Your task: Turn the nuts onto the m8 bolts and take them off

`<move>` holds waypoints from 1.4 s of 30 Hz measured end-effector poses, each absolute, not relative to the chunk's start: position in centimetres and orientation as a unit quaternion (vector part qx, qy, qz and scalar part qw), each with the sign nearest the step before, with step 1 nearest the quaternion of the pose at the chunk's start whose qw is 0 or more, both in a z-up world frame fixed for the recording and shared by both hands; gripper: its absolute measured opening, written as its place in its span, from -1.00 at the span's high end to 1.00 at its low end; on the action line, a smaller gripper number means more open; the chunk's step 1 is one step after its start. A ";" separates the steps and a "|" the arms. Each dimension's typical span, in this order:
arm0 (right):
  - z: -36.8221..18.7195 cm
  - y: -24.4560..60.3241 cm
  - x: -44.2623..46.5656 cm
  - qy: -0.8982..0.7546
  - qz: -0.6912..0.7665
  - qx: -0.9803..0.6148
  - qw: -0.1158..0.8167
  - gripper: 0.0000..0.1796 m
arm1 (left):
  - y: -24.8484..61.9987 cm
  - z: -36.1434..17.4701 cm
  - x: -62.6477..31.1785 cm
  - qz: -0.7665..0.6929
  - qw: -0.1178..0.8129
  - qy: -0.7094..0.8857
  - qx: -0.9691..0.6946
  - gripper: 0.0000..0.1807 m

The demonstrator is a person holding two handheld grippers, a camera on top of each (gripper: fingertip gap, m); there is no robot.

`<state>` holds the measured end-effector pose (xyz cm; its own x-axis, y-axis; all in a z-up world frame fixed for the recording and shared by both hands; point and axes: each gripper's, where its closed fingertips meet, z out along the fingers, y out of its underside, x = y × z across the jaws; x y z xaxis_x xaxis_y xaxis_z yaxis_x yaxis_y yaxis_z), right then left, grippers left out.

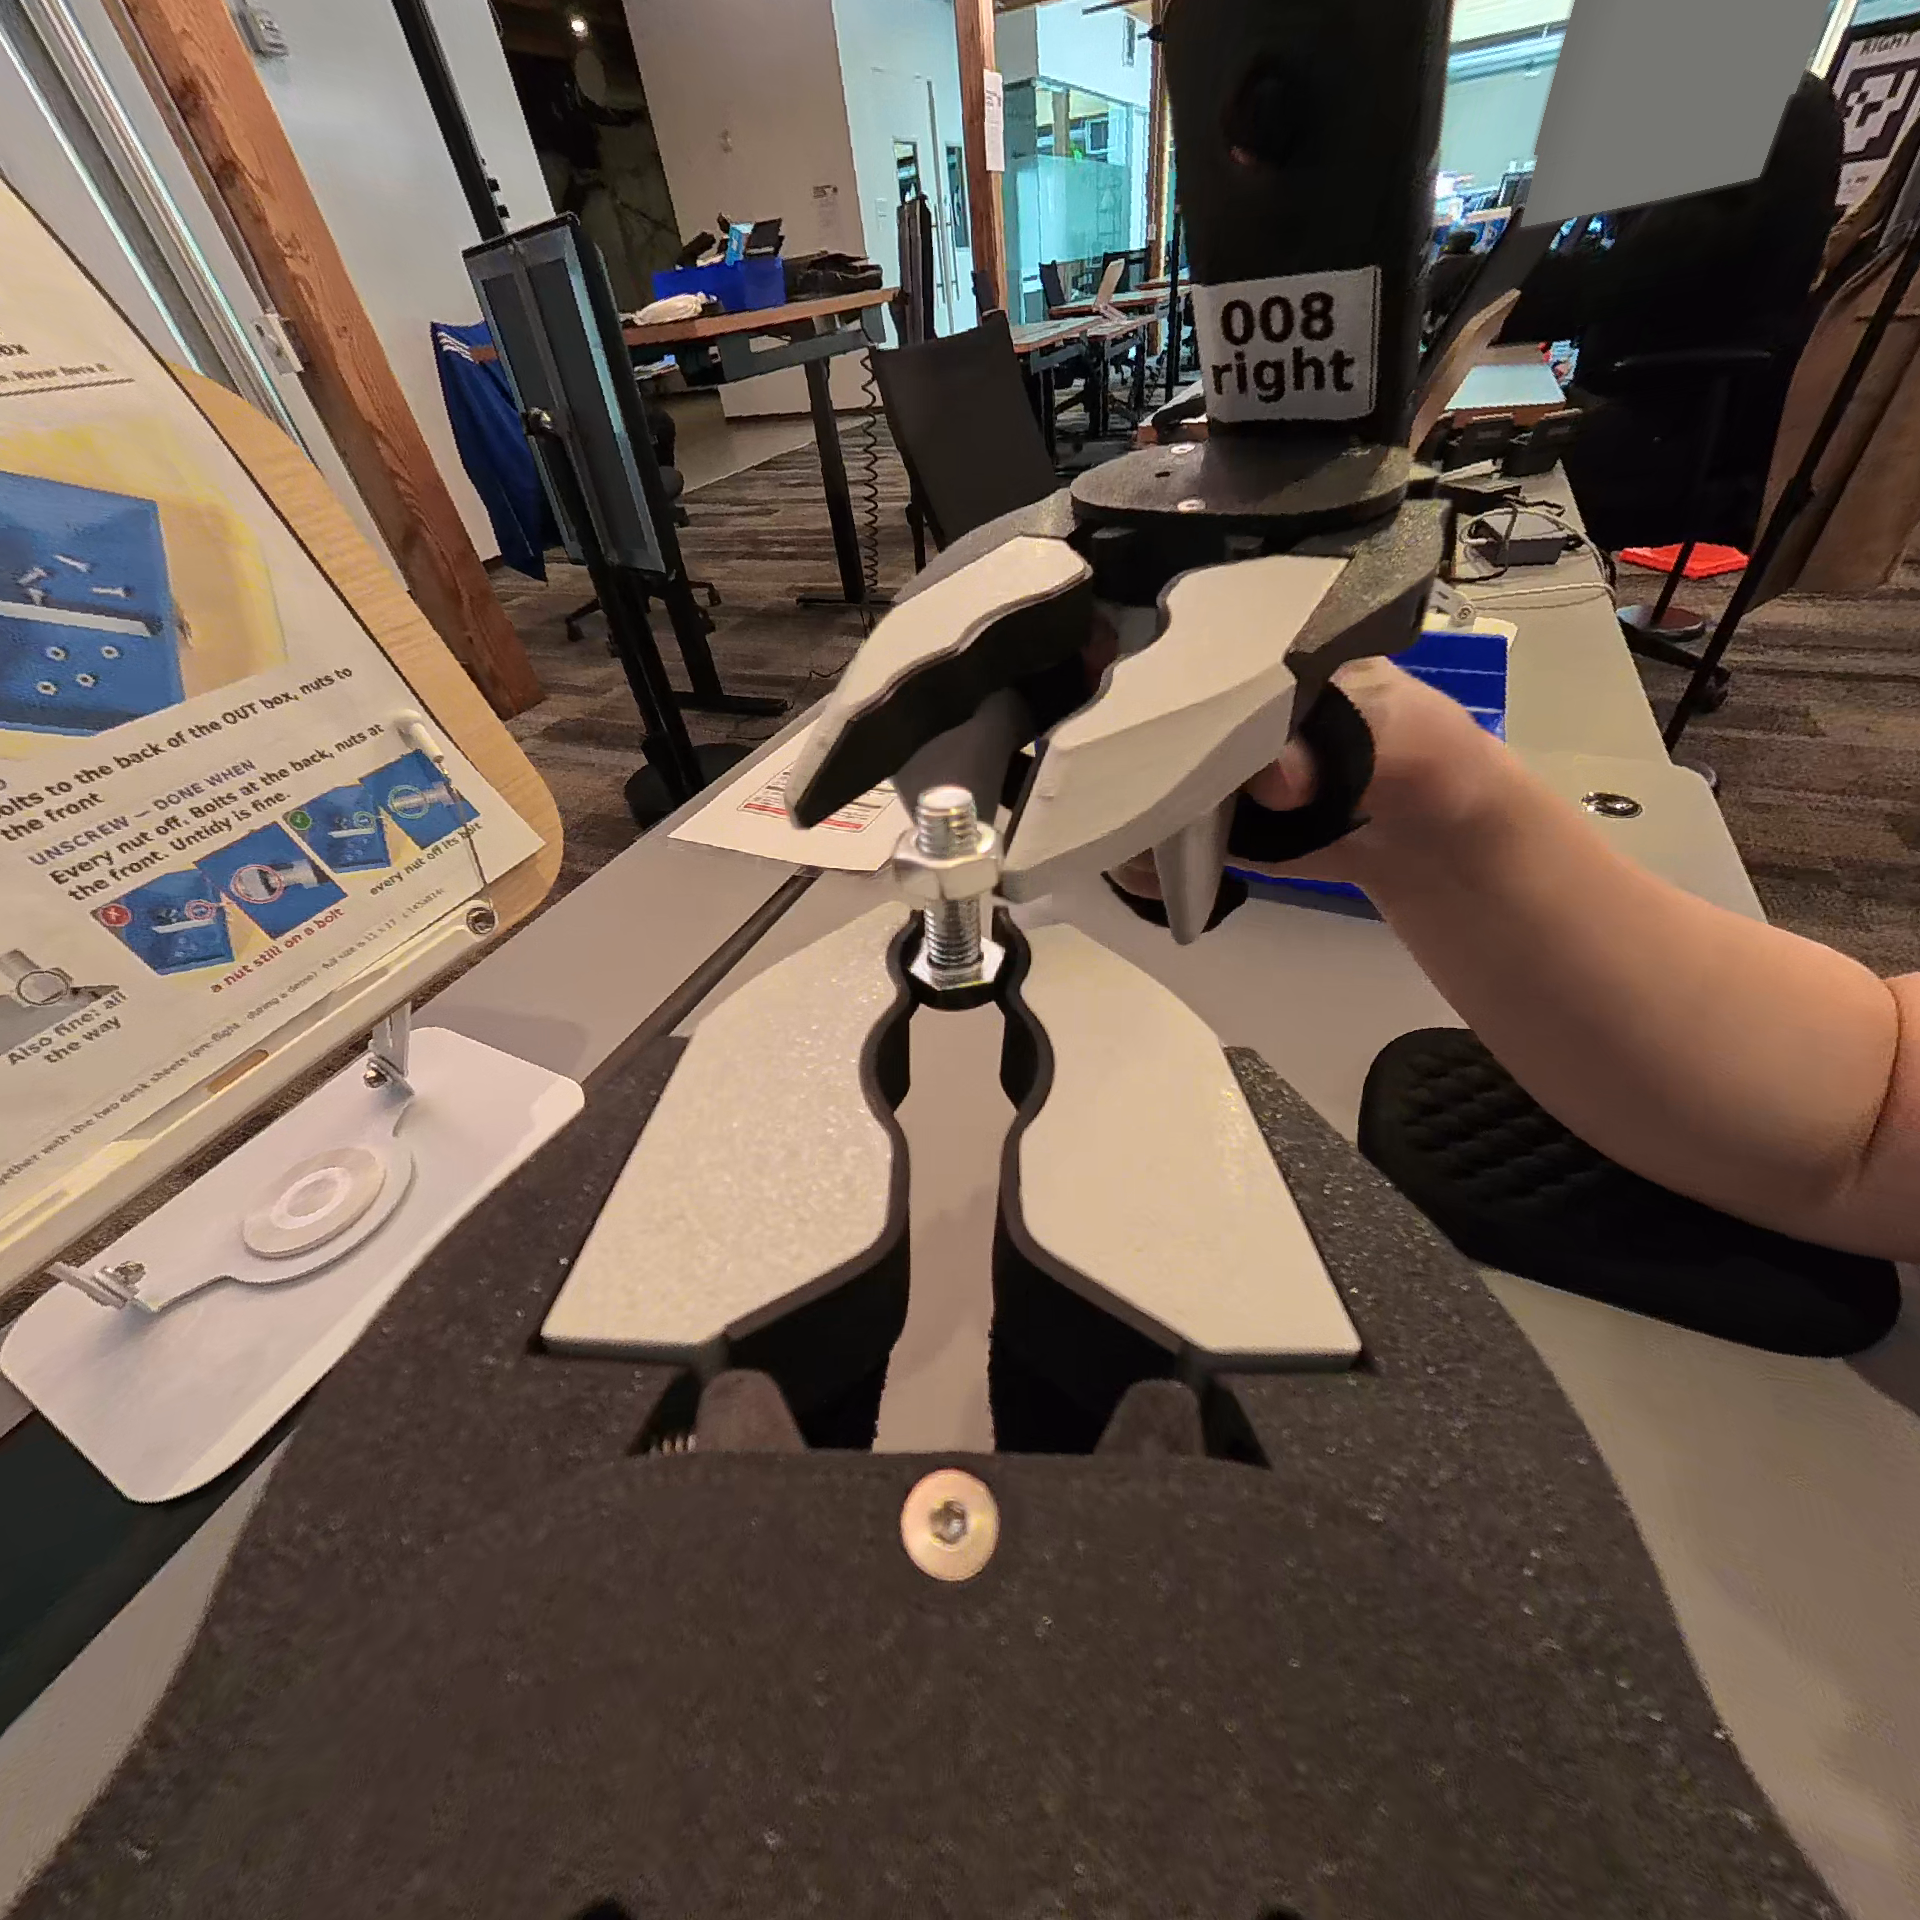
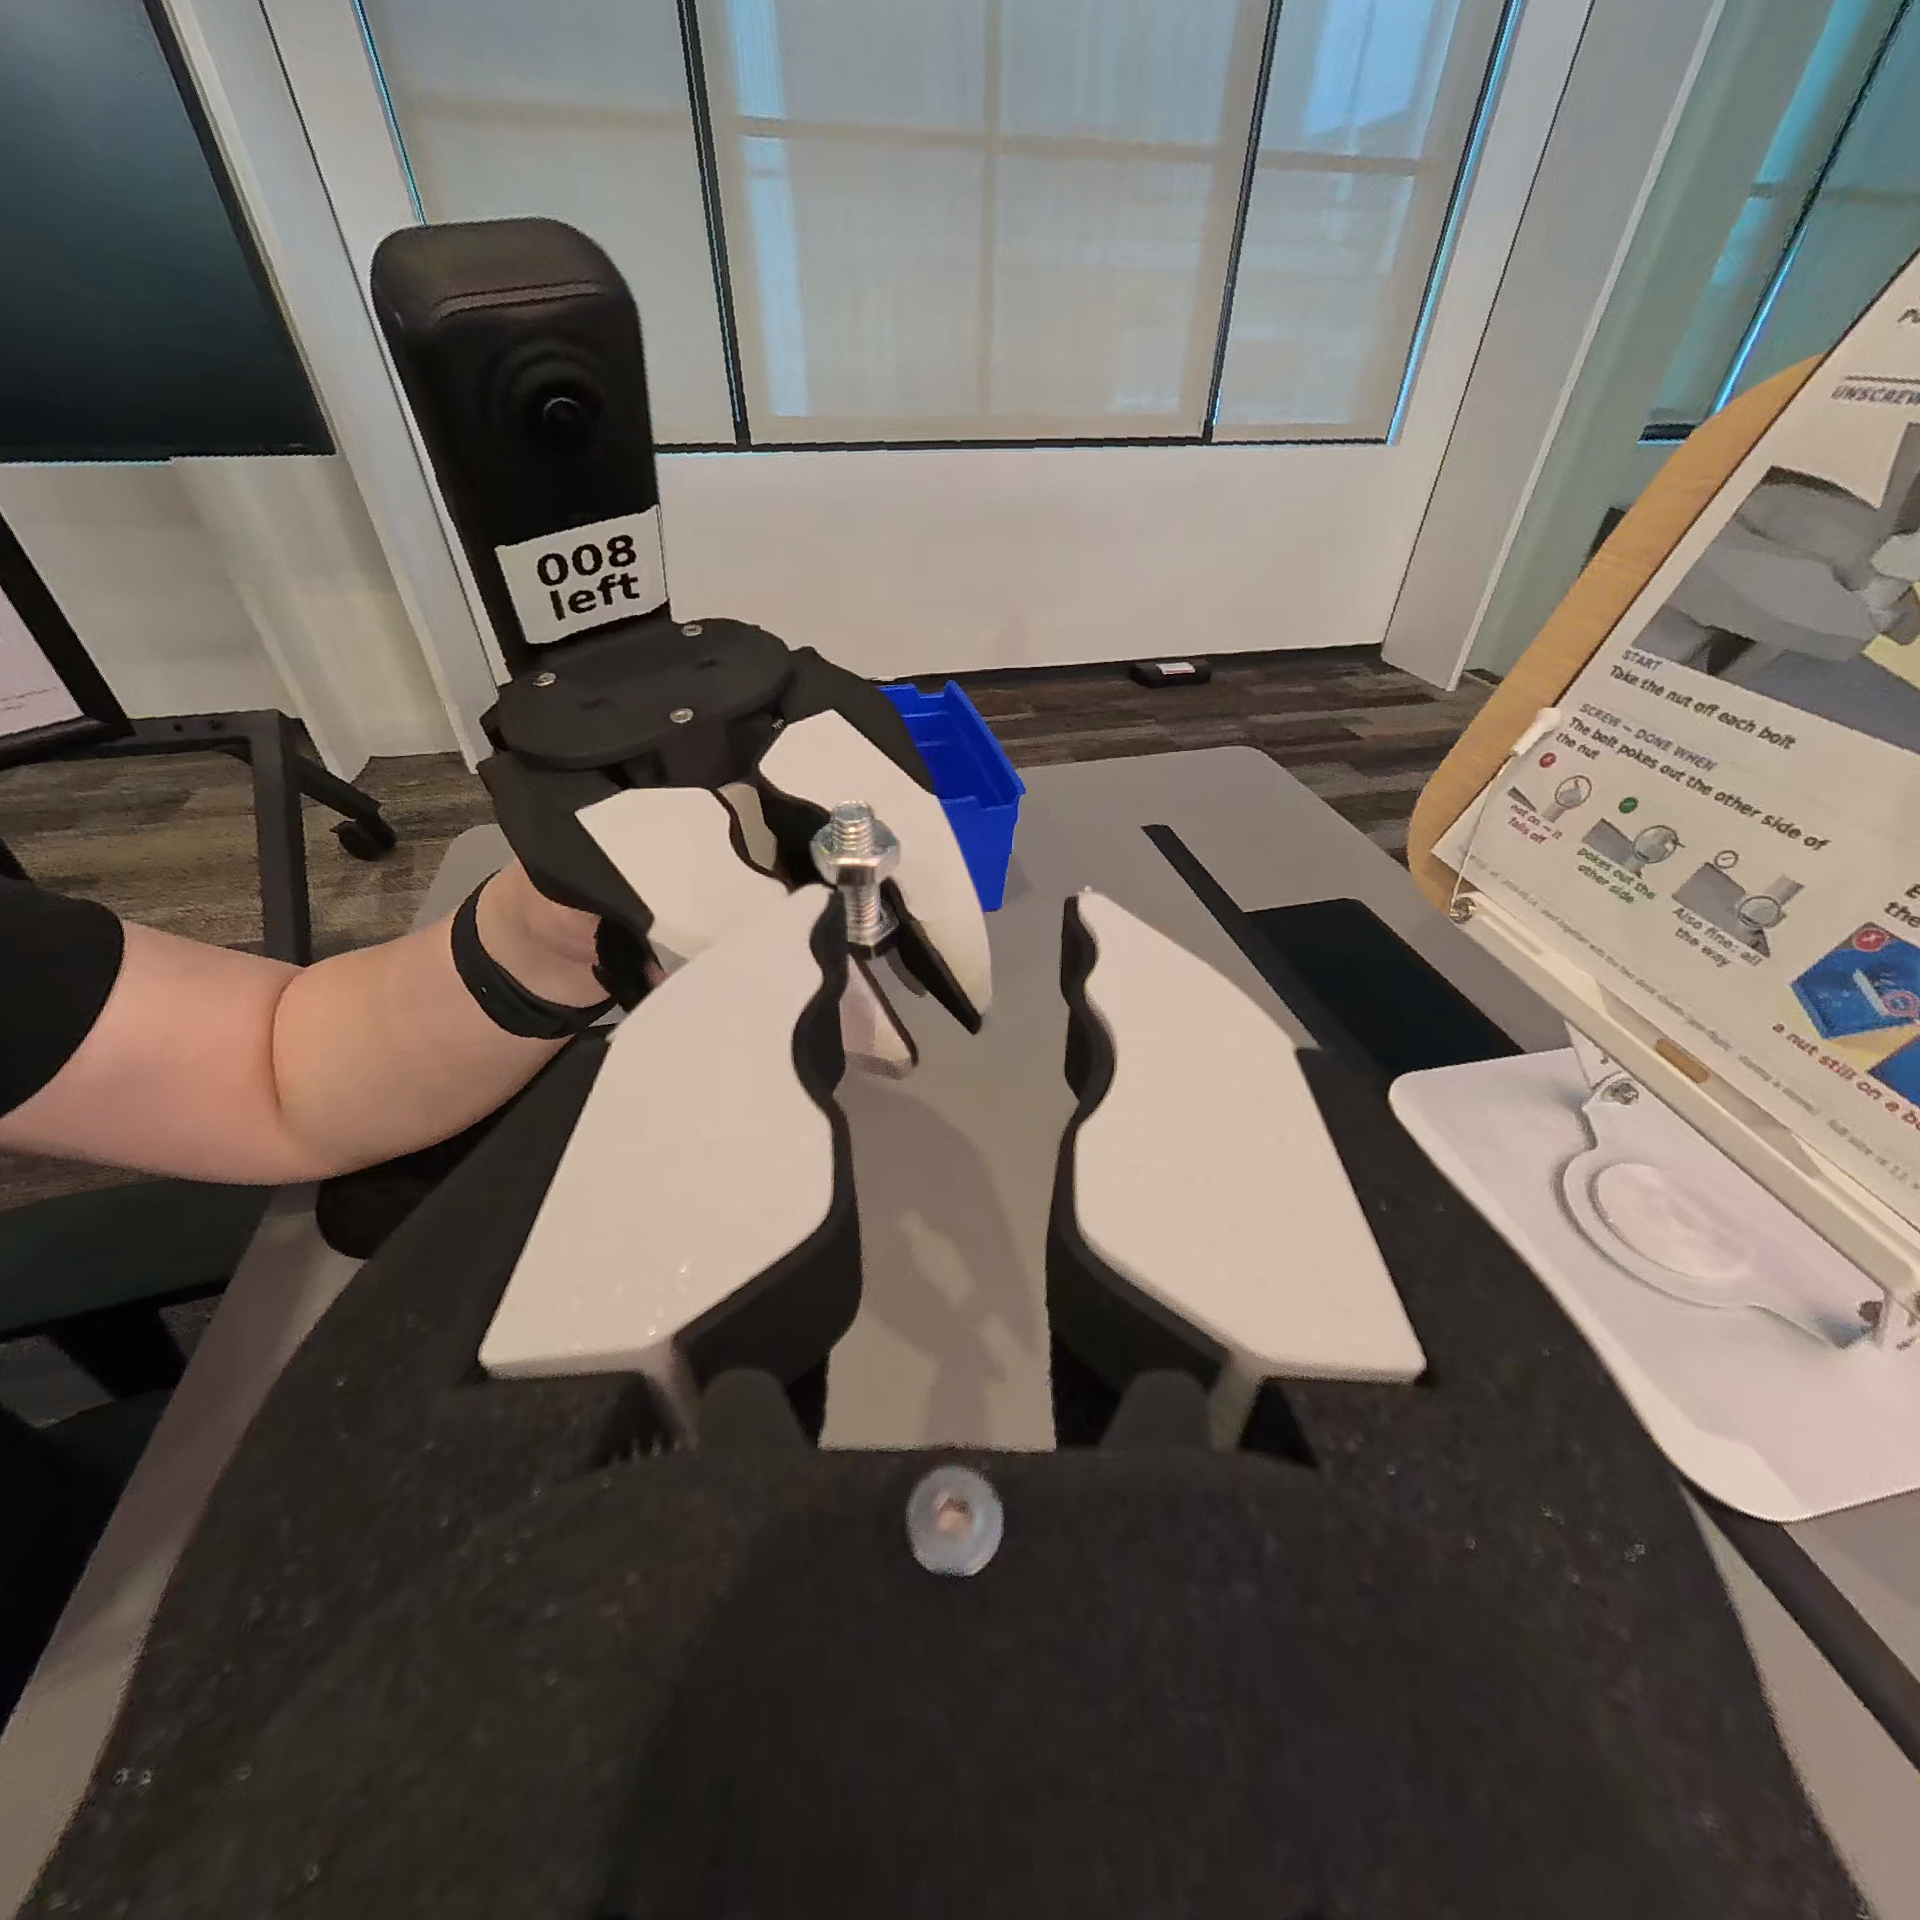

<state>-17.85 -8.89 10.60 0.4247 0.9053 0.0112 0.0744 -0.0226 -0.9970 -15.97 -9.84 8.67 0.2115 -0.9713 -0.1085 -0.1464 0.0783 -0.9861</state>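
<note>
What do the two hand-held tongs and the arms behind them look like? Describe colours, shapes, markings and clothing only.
Both tongs, left and right, have pale grey, wavy-edged fingers on rough black bodies. Each carries a black camera stalk with a white label. The left forearm wears a black wristband and a black short sleeve.

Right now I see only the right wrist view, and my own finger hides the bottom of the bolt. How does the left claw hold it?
Observer: The left claw is shut on the bolt by its hex head, right at the fingertips.
Operator: Thank you. Before I pull back, is something behind my hand?
Observer: Yes. In the left wrist view a blue bin sits close behind the right hand.
</note>
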 end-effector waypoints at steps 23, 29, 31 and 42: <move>11.2 -9.6 -18.3 -0.403 0.377 -0.606 0.573 0.55 | -10.4 8.8 -15.8 -0.384 0.535 0.504 -0.558 0.87; 12.0 -10.4 -18.1 -0.403 0.402 -0.591 0.572 0.60 | -10.4 8.8 -15.8 -0.387 0.533 0.504 -0.559 0.87; 11.8 -10.6 -18.8 -0.411 0.397 -0.591 0.569 0.59 | -10.6 8.8 -15.7 -0.389 0.531 0.506 -0.558 0.87; 12.0 -10.3 -17.3 -0.406 0.374 -0.603 0.576 0.57 | -10.7 8.6 -15.6 -0.387 0.529 0.508 -0.559 0.86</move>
<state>-17.29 -10.25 12.01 0.3898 0.9207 0.0168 0.0597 -0.0071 -0.9982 -15.63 -10.67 8.64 0.1842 -0.9773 -0.1044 -0.1589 0.0752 -0.9844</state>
